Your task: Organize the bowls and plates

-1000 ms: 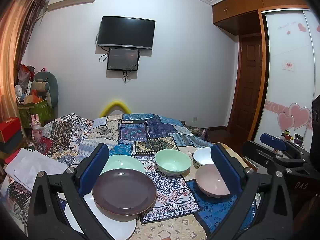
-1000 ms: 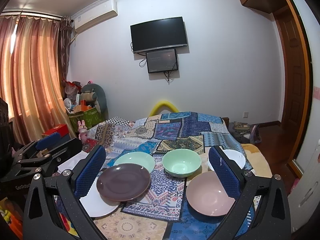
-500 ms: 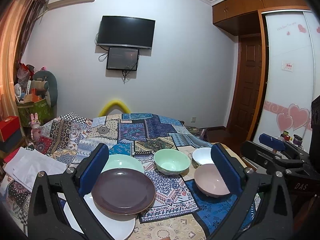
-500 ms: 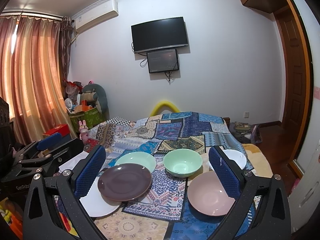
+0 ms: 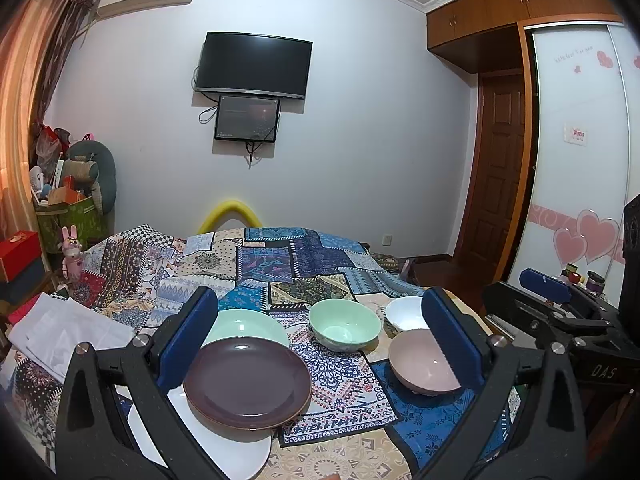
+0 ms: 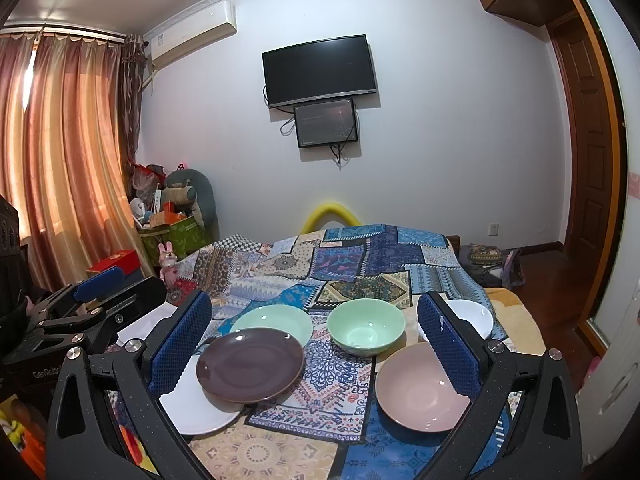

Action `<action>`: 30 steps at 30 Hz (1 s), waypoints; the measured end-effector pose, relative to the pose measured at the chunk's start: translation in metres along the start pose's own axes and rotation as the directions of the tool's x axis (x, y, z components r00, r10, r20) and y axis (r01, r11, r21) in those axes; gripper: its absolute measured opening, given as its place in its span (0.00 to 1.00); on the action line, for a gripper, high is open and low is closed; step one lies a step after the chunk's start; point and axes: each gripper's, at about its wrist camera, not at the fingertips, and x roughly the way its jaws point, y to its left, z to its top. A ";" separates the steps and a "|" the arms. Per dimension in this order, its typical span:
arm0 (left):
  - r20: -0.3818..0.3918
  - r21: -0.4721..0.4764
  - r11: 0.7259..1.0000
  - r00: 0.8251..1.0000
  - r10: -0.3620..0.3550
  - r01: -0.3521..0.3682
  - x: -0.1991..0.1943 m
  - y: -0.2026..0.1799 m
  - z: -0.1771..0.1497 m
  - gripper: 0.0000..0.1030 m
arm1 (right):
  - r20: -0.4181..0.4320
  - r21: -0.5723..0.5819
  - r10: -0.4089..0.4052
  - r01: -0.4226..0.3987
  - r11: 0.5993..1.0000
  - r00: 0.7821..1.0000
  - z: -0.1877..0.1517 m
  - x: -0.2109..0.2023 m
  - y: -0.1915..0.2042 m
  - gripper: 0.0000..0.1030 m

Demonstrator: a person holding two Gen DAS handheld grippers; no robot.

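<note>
On the patchwork cloth (image 5: pixel 280 264) lie a dark brown plate (image 5: pixel 246 382) overlapping a white plate (image 5: pixel 224 452), with a pale green plate (image 5: pixel 248 326) behind. To the right stand a green bowl (image 5: pixel 344 326), a white bowl (image 5: pixel 404 314) and a pink bowl (image 5: pixel 422 362). The same dishes show in the right wrist view: brown plate (image 6: pixel 250 364), white plate (image 6: pixel 200 410), green plate (image 6: pixel 276 322), green bowl (image 6: pixel 366 330), white bowl (image 6: pixel 472 316), pink bowl (image 6: pixel 420 388). My left gripper (image 5: pixel 320 340) is open and empty above the dishes. My right gripper (image 6: pixel 316 344) is open and empty too.
Folded white cloth (image 5: pixel 64 330) lies at the left. A green box of toys (image 6: pixel 172 232) and a red box (image 6: pixel 114 262) stand by the curtain (image 6: pixel 60 152). A wooden door (image 5: pixel 500 168) and wardrobe (image 5: pixel 580 140) are at the right. A TV (image 5: pixel 254 66) hangs on the wall.
Both views have shifted only slightly; the dishes lie as before and both grippers stay open.
</note>
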 end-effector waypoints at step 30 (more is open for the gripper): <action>-0.007 -0.005 1.000 1.000 -0.003 0.003 0.002 0.001 -0.003 1.00 | -0.013 0.016 0.014 -0.014 1.000 1.000 -0.003 0.002 -0.002 1.00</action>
